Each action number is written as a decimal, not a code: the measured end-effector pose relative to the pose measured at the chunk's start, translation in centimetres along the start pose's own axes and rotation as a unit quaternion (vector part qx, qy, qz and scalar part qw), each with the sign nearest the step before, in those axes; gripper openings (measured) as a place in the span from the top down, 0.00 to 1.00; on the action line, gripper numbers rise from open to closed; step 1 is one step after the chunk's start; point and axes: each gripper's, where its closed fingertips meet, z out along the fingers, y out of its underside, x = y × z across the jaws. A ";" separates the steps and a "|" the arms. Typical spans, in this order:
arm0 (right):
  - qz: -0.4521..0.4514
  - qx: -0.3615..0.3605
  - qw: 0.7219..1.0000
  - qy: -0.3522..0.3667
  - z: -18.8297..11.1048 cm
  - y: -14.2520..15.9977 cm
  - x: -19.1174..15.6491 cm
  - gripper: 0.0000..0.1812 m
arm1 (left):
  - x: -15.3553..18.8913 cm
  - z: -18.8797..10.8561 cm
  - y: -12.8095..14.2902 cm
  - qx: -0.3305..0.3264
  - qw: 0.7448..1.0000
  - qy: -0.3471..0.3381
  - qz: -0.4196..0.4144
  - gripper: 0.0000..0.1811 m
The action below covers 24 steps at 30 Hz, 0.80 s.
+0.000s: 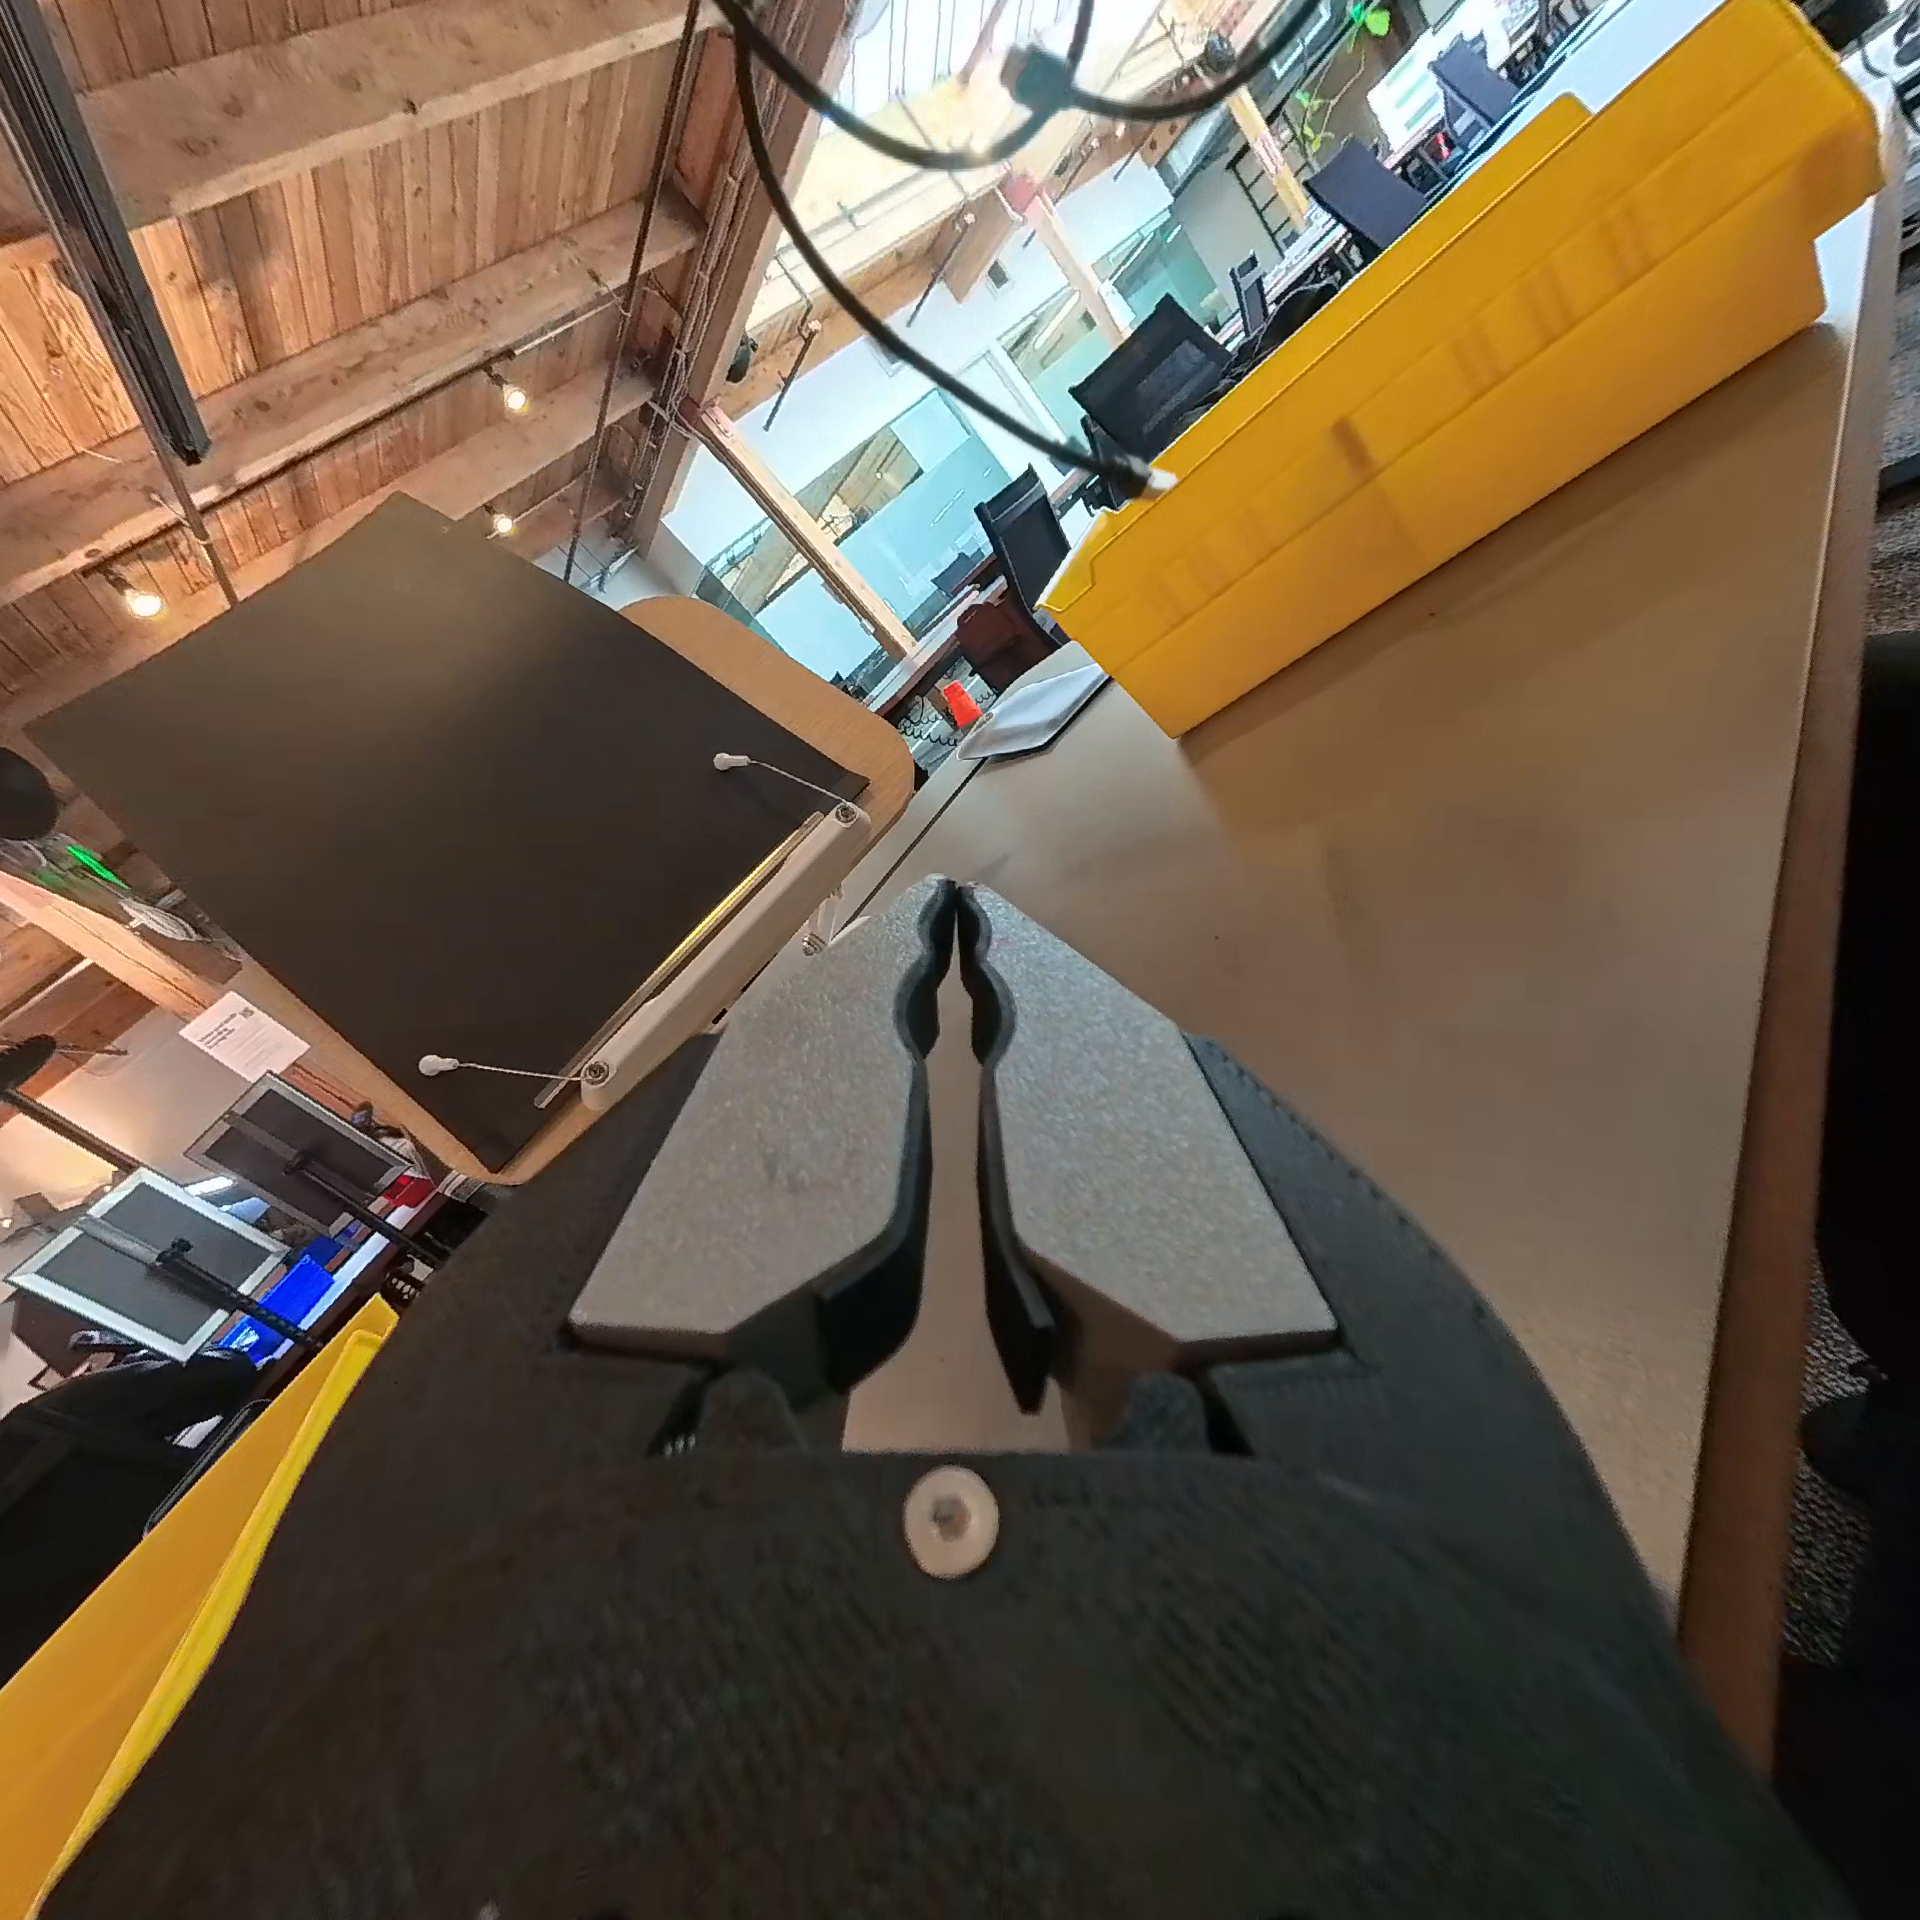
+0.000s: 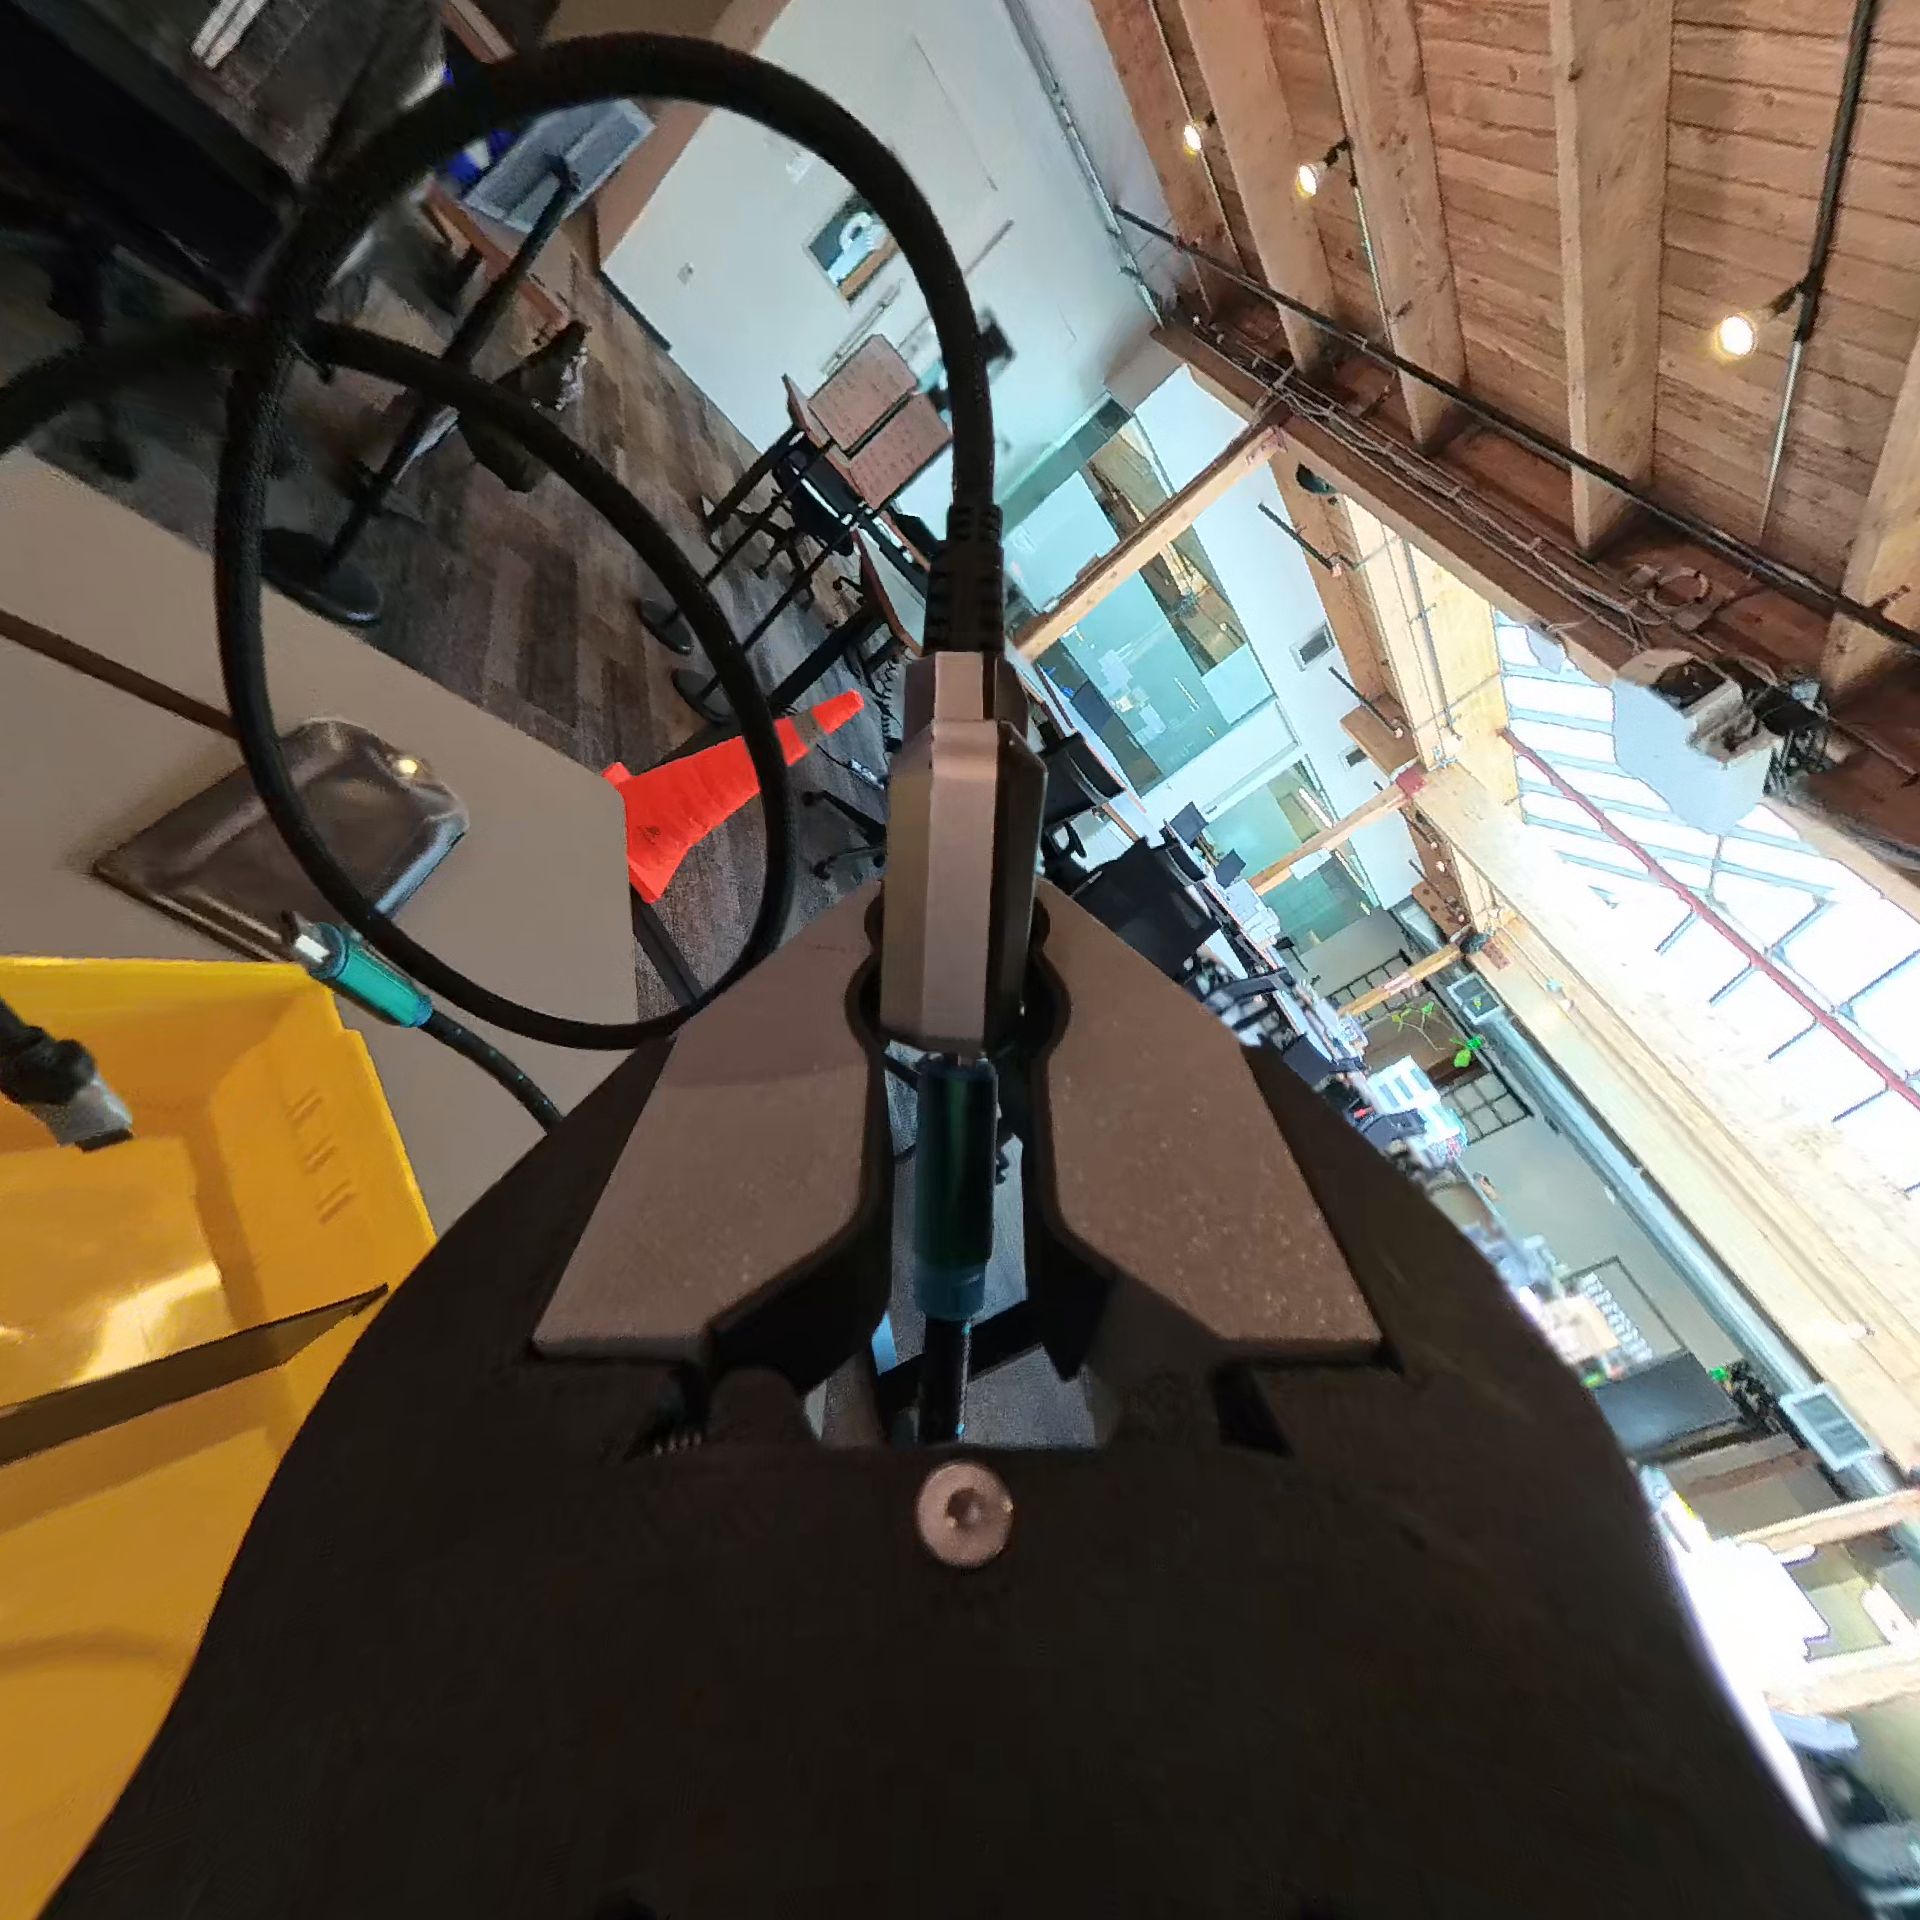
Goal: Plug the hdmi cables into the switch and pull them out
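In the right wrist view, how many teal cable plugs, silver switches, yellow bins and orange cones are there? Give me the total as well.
teal plugs: 2
silver switch: 1
yellow bin: 1
orange cone: 1
Total: 5
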 end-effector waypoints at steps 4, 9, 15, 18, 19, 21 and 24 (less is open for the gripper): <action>-0.062 -0.014 0.998 0.013 0.6 1.2 -1.5 0.90 | 0.0 0.0 0.0 0.000 1.000 -0.001 -0.001 1.00; -0.145 -0.006 0.987 0.065 1.1 1.8 -2.0 0.90 | 0.0 0.0 0.1 -0.003 1.000 -0.003 0.002 1.00; -0.262 0.000 0.963 0.068 1.6 2.3 -3.9 0.89 | 0.0 0.1 0.1 -0.004 1.000 -0.002 0.000 1.00; -0.344 0.028 0.938 0.022 1.4 2.1 -7.5 0.89 | 0.0 0.1 0.1 -0.004 1.000 -0.002 0.001 1.00; -0.364 0.037 0.931 0.003 1.2 2.1 -9.1 0.89 | 0.0 0.1 0.1 -0.004 1.000 -0.001 0.001 1.00; -0.377 0.051 0.925 -0.016 1.1 1.6 -11.9 0.89 | 0.1 0.1 0.1 -0.004 1.000 0.000 0.002 1.00; -0.326 0.073 0.941 -0.046 1.3 0.4 -14.9 0.89 | 0.1 0.1 0.1 -0.005 1.000 -0.001 0.005 1.00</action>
